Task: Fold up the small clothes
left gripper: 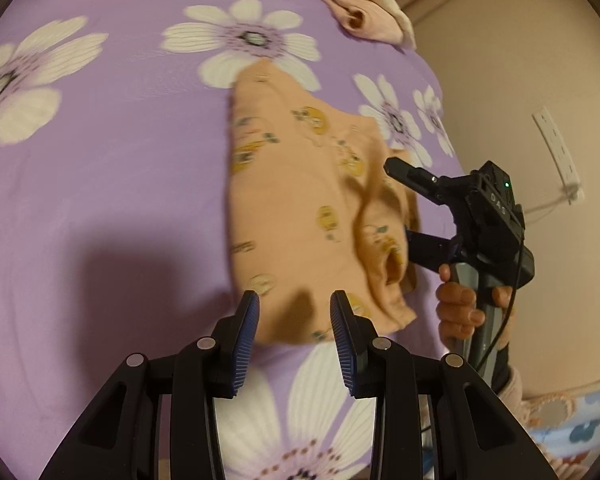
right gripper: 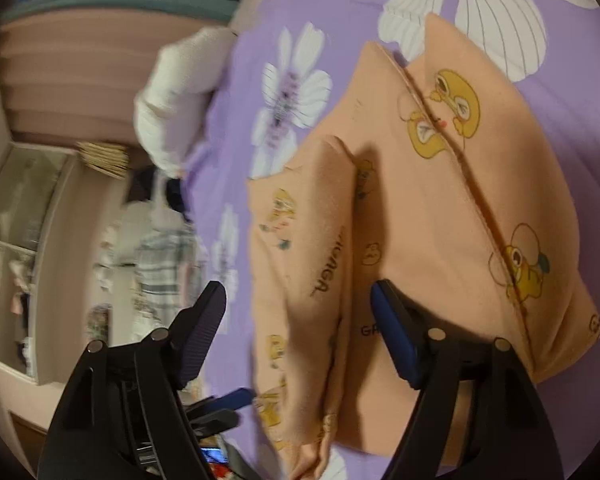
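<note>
Lying flat on the purple flowered bedsheet (left gripper: 100, 184) is the peach garment (left gripper: 300, 208) with little yellow cartoon ducks printed on it. It's partly folded, with one long flap doubled over along its length, so there's a raised ridge running down it in the right wrist view. It sits toward the edge of the bed, close to the beige wall (left gripper: 500, 80).

Left gripper (left gripper: 295, 320) hangs just over the near edge of the garment, jaws a little apart, nothing pinched between the blue pads as far as I can see. Right gripper (right gripper: 298, 312) has its jaws spread wide, straddling the folded flap without squeezing it. The left view also shows a hand (left gripper: 460, 308) wrapped around that gripper's grey handle.

Further out there's a bundle of pinkish cloth (left gripper: 364, 12) at the far end of the bed, plus a white wall socket (left gripper: 556, 152) with a cable.
</note>
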Available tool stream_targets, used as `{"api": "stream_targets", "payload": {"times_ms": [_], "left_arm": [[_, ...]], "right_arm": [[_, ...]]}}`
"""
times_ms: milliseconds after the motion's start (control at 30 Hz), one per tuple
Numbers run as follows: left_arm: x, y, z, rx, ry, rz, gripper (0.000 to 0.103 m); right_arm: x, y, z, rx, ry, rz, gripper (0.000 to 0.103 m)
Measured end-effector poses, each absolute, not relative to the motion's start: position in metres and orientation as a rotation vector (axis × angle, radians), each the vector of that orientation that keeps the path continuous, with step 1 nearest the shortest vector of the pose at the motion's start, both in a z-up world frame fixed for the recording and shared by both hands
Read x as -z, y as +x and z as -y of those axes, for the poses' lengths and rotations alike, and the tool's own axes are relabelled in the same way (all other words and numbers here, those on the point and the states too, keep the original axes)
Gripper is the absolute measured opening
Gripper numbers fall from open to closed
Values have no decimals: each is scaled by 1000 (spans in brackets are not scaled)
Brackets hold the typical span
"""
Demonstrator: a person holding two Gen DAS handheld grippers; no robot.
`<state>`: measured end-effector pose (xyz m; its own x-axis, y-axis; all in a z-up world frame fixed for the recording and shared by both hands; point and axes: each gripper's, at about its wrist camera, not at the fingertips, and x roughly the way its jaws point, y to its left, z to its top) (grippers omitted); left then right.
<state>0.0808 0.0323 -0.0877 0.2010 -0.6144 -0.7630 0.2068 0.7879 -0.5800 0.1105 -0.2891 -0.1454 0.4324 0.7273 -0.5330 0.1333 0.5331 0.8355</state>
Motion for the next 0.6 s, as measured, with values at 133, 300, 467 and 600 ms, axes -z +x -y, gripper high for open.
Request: {"api": "stream_targets", "payload": {"times_ms": [133, 300, 467, 600], "left_arm": [[89, 74, -52, 575, -437, -1239, 34], [92, 68, -61, 563, -461, -1241, 34], [95, 65, -66, 550, -477, -1251, 34], [94, 65, -63, 556, -467, -1248, 34]], "right_arm": [[137, 119, 273, -413, 827, -1115, 56], [135, 129, 256, -336, 672, -1134, 18], [128, 130, 252, -302, 542, -1079, 8], [95, 130, 266, -301, 481, -965, 8]]}}
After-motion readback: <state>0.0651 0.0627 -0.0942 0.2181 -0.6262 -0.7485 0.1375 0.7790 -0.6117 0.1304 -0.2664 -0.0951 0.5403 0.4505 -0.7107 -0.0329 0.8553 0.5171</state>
